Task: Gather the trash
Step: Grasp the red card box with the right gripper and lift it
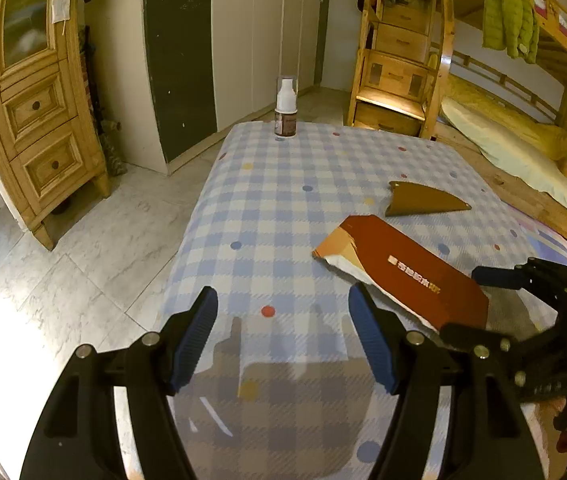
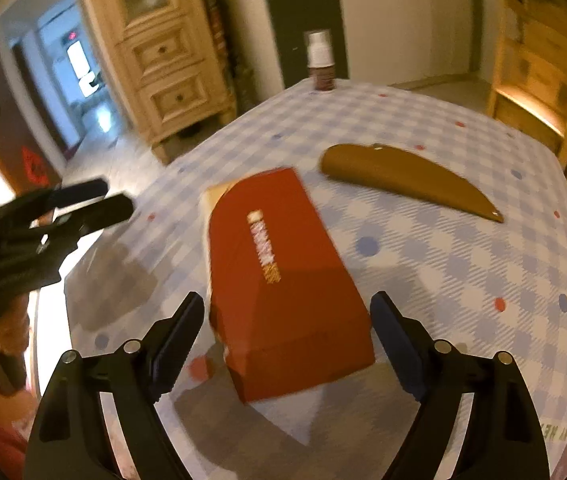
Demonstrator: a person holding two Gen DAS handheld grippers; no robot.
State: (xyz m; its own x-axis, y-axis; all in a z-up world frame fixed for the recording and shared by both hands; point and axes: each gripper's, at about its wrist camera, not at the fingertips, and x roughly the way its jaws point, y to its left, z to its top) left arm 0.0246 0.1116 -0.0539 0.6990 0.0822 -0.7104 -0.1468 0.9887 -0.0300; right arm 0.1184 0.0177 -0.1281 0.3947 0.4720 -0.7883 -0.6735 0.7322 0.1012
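Observation:
A torn red cardboard box lies flat on the blue checked tablecloth. My right gripper is open and tilted down over the box's near end. The box lies between its two fingers, and the pads do not press on it. A brown curved scrap lies beyond the box. My left gripper is open over bare cloth to the left of the red box, with nothing between its fingers. The right gripper shows at that view's right edge. A small white-capped bottle stands at the table's far edge.
The table's left edge drops to a pale tiled floor. A wooden cabinet stands at the left and white wardrobes behind. A wooden bunk bed with stair drawers is at the right.

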